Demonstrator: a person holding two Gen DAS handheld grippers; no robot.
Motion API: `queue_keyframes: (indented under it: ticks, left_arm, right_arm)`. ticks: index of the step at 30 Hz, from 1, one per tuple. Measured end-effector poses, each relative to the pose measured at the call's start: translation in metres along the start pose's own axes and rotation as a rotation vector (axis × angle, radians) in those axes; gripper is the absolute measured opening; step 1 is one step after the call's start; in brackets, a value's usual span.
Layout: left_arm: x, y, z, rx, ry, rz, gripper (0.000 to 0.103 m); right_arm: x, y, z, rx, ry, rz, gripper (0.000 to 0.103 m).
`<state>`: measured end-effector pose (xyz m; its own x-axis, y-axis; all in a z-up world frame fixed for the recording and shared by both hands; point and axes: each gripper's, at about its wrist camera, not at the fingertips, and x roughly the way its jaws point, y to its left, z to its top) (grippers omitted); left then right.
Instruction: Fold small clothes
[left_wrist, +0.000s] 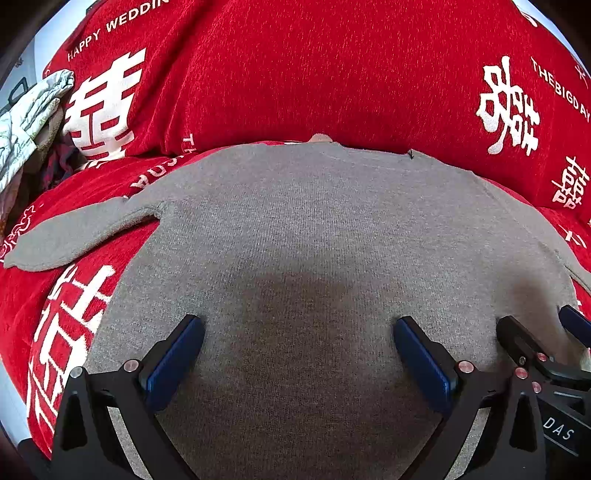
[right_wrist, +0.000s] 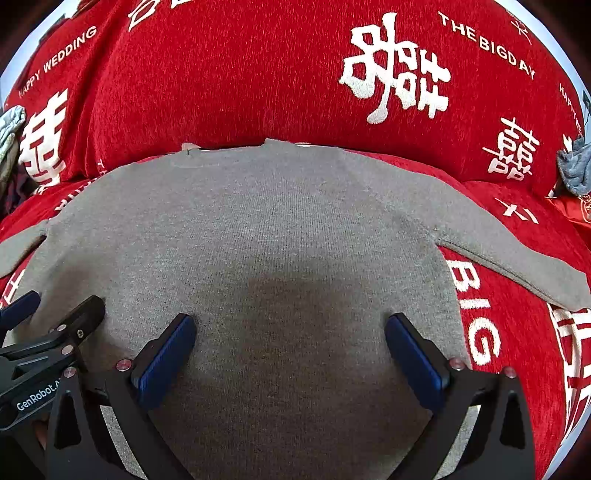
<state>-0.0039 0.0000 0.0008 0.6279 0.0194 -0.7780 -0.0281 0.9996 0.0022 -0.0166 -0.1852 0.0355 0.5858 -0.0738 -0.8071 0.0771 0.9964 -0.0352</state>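
A small grey knit sweater (left_wrist: 295, 229) lies flat on a red sofa seat, neck toward the backrest. One sleeve (left_wrist: 74, 236) stretches out to the left; the other sleeve (right_wrist: 517, 258) runs out to the right. My left gripper (left_wrist: 299, 325) hovers open over the sweater's lower body, blue pads wide apart, nothing between them. My right gripper (right_wrist: 291, 325) is open too, over the same lower part (right_wrist: 295, 240), beside the left one. Each gripper shows at the edge of the other's view: the right one (left_wrist: 535, 339) and the left one (right_wrist: 55, 325).
The sofa cover (left_wrist: 314, 74) is red with white characters and lettering, and its backrest (right_wrist: 221, 74) rises just behind the sweater's neck. A pile of light patterned clothes (left_wrist: 26, 122) lies at the far left. A grey-blue cloth (right_wrist: 572, 170) sits at the right.
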Motion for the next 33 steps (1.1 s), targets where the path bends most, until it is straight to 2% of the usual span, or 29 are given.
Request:
queue_keyframes:
  ticks: [17,26,33]
  left_arm:
    - [-0.0008,-0.0018,-0.0027,-0.006,0.008,0.014,0.103]
    - [0.0004,-0.0018,0.0034,-0.032,0.049,0.023,0.103]
    - [0.0025,-0.0020,0.0058,-0.014,0.078,0.021,0.103]
  right_arm:
    - [0.0006,-0.0004,-0.0005,0.004,0.013,0.002,0.102]
    - [0.0041,0.0006,0.0033,-0.002,0.042,0.000,0.102]
    - [0.0060,0.0031,0.0032,-0.012,0.059,-0.006,0.102]
